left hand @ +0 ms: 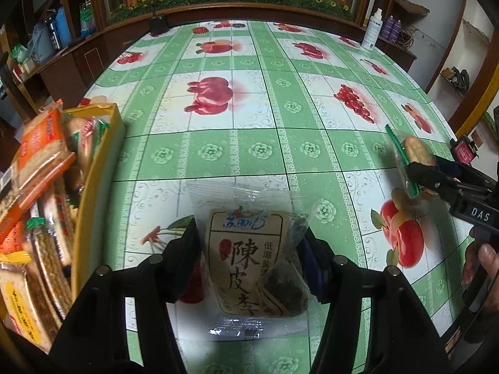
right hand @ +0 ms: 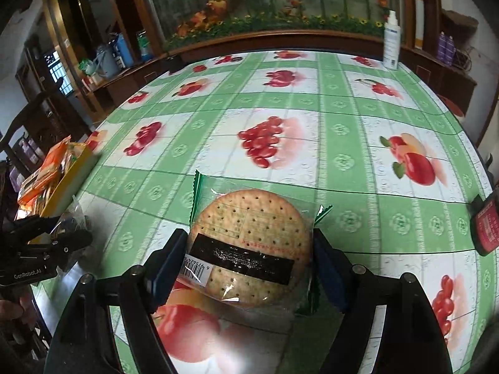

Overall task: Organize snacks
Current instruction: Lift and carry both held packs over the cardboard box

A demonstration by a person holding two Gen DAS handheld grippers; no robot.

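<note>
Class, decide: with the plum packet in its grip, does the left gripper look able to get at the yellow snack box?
Probably yes: the yellow snack box sits just left of the left gripper, nothing visible between; the plum packet fills the gripper.

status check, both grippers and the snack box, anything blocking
Left gripper shut on plum packet. Right gripper shut on round cracker pack. Yellow snack box nearly full, left side. Tablecloth path clear.

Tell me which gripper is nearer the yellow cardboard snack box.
Left. The left gripper, jaws shut on a clear plum-candy packet, sits just right of the yellow cardboard snack box. The right gripper, holding a round wrapped cracker, is farther right across the table.
</note>
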